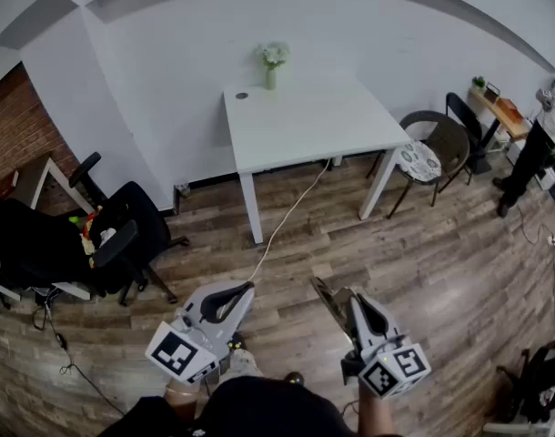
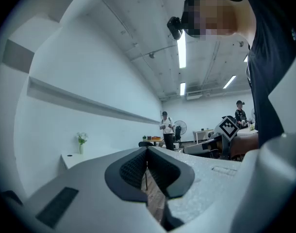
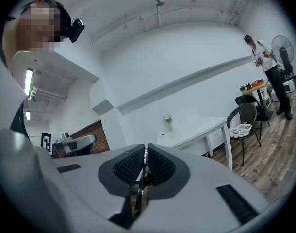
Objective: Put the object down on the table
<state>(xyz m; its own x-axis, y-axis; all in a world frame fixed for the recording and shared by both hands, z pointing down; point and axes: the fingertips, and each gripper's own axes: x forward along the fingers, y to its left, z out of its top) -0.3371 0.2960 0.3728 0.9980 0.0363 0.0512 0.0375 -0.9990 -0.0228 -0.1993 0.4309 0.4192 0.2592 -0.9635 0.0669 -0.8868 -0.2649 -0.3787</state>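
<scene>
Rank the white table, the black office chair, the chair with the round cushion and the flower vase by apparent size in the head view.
Largest to smallest:
1. white table
2. black office chair
3. chair with the round cushion
4. flower vase, by far the smallest

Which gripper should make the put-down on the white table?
Right. The right gripper is shut on a thin brownish object; the left gripper is shut on nothing. Both are well short of the table.

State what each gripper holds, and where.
The right gripper pinches a thin brownish object; by which part cannot be told. The left gripper is shut on nothing.
</scene>
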